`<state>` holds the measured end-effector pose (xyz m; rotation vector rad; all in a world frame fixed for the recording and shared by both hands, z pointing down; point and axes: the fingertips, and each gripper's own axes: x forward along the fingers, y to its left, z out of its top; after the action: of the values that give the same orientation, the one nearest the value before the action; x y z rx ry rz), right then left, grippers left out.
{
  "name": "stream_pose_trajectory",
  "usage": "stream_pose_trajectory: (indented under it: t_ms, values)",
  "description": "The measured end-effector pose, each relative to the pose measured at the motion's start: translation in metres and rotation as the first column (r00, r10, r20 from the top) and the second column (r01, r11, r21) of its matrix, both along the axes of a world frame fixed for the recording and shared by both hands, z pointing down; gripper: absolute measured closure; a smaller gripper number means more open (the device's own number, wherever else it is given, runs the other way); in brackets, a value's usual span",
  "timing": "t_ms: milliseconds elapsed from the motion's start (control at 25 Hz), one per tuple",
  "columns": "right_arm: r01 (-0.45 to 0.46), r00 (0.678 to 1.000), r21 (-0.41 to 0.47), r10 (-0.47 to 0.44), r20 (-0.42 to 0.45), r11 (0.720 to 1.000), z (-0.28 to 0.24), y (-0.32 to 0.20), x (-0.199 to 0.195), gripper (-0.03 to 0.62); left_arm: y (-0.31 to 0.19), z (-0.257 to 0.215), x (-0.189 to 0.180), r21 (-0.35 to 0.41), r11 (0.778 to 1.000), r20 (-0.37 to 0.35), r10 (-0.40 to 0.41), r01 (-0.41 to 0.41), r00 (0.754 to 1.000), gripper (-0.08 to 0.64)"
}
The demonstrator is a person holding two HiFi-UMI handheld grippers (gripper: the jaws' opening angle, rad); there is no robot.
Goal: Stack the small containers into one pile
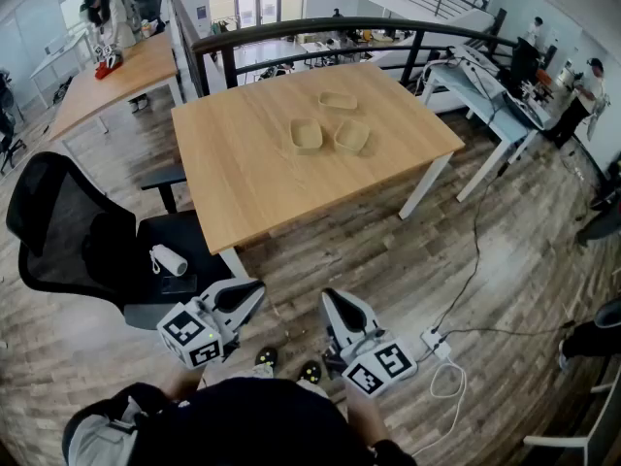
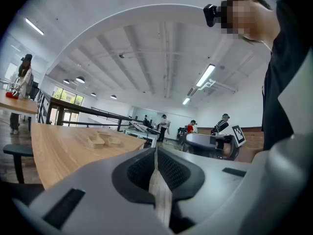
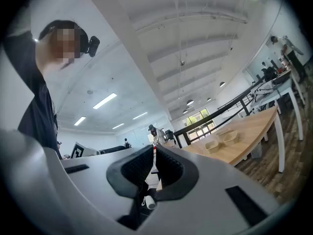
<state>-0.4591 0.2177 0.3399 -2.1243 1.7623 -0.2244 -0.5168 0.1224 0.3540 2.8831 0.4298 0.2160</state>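
Task not started: three small containers on the wooden table [image 1: 243, 183], none stacked.
- Left container [image 1: 307, 136] and right container [image 1: 351, 136] side by side, about mid-table. Touching or just apart: cannot tell.
- Far container [image 1: 338, 100] just behind them, nearer the table's far edge.

Left gripper [image 1: 254, 289]: closed tight, nothing between the jaws. Right gripper [image 1: 332, 299]: likewise pressed together and empty. Both held low and close to the body, over the floor, short of the table's near edge and well apart from the containers.

Relation that matters: containers ahead of both grippers, across the near half of the tabletop, and a little toward the right gripper's side. Judged right hand nearer, by a small margin.

Long axes: far container lying crosswise. Near pair looking squarer, the right one turned slightly on a diagonal. Hard to read from this range.

Room for moving:
- Bare wood on every side of the three, so approach possible from front or either flank.
- Near table edge to be passed first.
- Black chair [image 1: 68, 231] at the left, beside the table's near corner.
- Power strip [image 1: 435, 341] and its cable on the floor at the right, a trip risk when stepping in.
- Railing [image 1: 291, 29] close behind the far edge, so little slack for nudging anything backward.

Judged next: step up, open the jaws, take one near container by its rim.
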Motion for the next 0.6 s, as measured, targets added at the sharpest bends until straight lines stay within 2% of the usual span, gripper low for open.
stream_pose_trajectory:
  t_ms: [200,400,600]
  values:
    - [0.003,1.000,0.011,-0.003,0.012,1.000,-0.003,-0.006,-0.001,0.561,-0.008,0.001,-0.010,0.003,1.000,0.015,-0.023,0.023,1.000,0.529]
    - [-0.018,1.000,0.081,0.017,0.003,0.997,-0.014,0.000,0.005,0.560,-0.010,0.000,-0.013,0.003,0.999,0.010,-0.049,0.049,0.999,0.529]
    - [0.007,1.000,0.071,-0.005,-0.025,0.997,-0.012,0.006,0.002,0.560,0.001,-0.001,-0.010,0.015,0.998,0.012,-0.053,0.053,0.999,0.529]
